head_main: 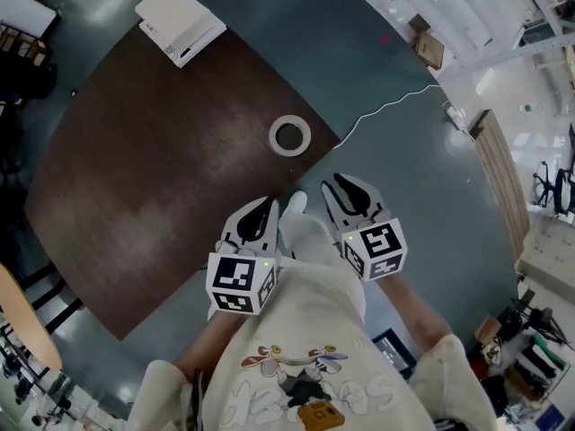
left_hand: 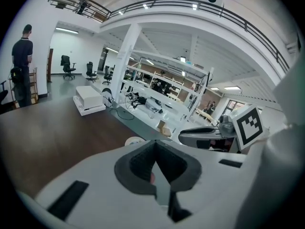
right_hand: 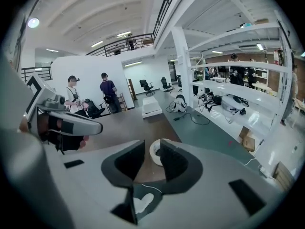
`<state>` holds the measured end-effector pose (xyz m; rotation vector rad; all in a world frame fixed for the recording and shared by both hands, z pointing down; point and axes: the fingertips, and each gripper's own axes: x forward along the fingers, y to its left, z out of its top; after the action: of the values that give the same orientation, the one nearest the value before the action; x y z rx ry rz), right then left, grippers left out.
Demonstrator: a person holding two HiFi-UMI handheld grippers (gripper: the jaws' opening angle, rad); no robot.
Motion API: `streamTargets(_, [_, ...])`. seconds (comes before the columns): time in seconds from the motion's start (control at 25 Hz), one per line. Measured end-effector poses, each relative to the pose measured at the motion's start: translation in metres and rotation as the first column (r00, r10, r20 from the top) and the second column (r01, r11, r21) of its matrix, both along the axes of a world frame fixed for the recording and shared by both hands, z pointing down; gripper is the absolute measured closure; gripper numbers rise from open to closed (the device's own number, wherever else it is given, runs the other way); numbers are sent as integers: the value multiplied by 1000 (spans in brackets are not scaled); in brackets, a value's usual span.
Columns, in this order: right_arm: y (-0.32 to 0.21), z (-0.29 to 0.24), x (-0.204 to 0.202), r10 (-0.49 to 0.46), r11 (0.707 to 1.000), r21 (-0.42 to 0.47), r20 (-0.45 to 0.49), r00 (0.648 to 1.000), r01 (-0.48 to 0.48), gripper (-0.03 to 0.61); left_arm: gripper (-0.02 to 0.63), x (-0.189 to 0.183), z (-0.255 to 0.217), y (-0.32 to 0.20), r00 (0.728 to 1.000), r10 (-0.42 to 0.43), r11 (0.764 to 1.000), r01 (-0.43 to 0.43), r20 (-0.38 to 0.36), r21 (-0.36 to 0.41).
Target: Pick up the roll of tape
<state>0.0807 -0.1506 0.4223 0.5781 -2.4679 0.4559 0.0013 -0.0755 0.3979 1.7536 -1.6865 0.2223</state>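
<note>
The roll of tape (head_main: 289, 136), a white ring with a dark hole, lies flat near the right edge of the dark brown table (head_main: 135, 169). Both grippers hover short of it, close to my body. My right gripper (head_main: 348, 189) is open and empty; in the right gripper view the tape (right_hand: 155, 152) shows through the gap between its jaws, farther out on the table and untouched. My left gripper (head_main: 260, 212) is shut with nothing in it. In the left gripper view its dark pads meet, and the tape (left_hand: 135, 140) peeks just over the left jaw.
A white box (head_main: 180, 21) sits at the table's far edge. On the teal floor to the right run a white cable (head_main: 386, 108) and a cardboard box (head_main: 429, 50). Two people (right_hand: 108, 92) stand far beyond the table, near white shelving (right_hand: 228, 80).
</note>
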Motion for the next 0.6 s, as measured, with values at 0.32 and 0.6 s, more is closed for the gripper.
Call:
streamTargets(0.32, [-26,34,-31,-45,999,-14,-85,995,44,462,607,-22,21,-12,999,-35,999,35,-11,-31])
streamTargets(0.6, [-47,66,-54,-80,996,-47,-165,983,73,453,607,-37,39,-24,997,-71,995,68,-42,-75])
